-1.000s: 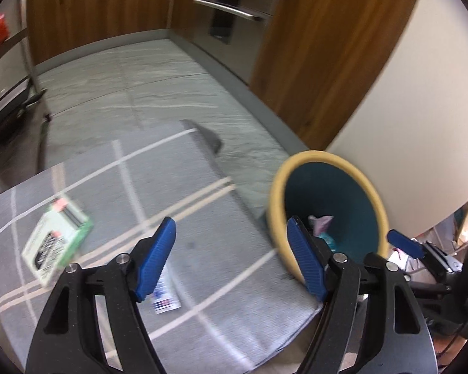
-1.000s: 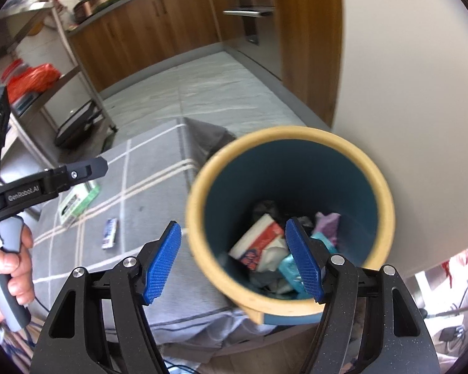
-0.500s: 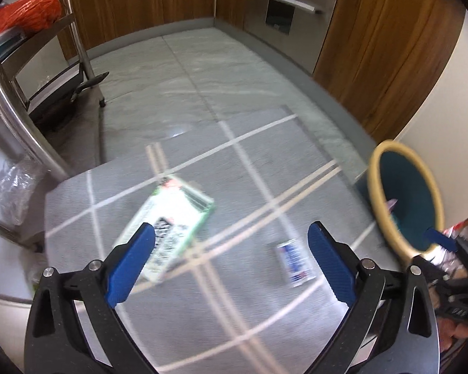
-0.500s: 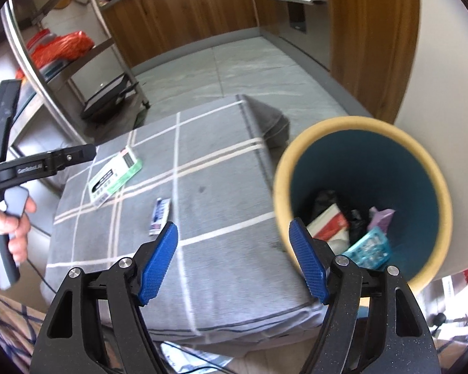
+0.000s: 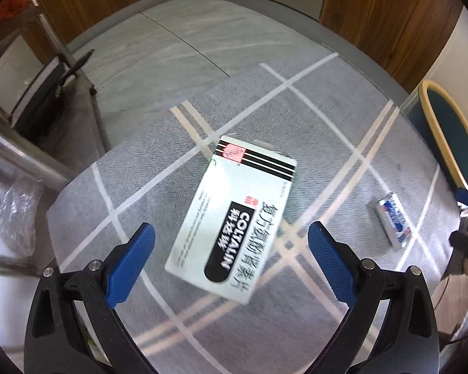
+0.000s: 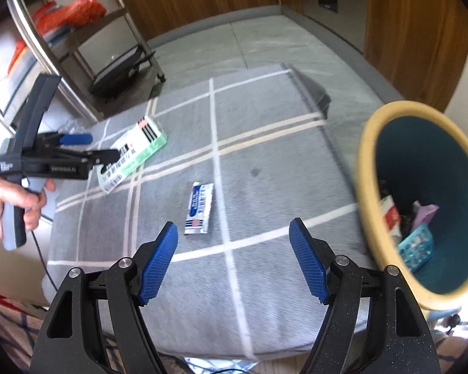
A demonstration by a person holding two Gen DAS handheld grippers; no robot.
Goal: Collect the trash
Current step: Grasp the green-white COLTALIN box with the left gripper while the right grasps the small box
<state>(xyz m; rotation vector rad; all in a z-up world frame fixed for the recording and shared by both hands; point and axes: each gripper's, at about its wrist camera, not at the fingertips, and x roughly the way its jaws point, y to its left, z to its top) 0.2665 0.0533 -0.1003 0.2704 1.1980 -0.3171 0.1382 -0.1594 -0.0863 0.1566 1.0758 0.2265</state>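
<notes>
The trash on the grey checked cloth (image 6: pixel 265 162) is two pieces: a white and green box (image 5: pixel 234 218) printed COLTALIN, and a small blue and white sachet (image 6: pixel 199 208). In the left wrist view the box fills the centre of the frame, lying flat and askew across the pale stripes of the cloth, while the sachet (image 5: pixel 393 218) lies well apart from it at the right edge. In the right wrist view the box (image 6: pixel 134 152) sits at centre left and the sachet lies just above the middle of the frame.

The left tongs (image 5: pixel 231 258) are spread wide, having just been opening, with the near end of the box showing between their blue pads, which do not touch it. A hand (image 6: pixel 12 205) grips the handle of these tongs at the left of the right wrist view, where they (image 6: pixel 84 148) hang over the box.

The right tongs (image 6: pixel 234 265) are also spread, empty, over bare cloth just below the sachet.

A teal bin (image 6: pixel 421 187) with a yellow rim stands at the right of that frame, beside the cloth's edge, with wrappers and packets inside it. A metal rack (image 6: pixel 78 37) stands in the upper left.
</notes>
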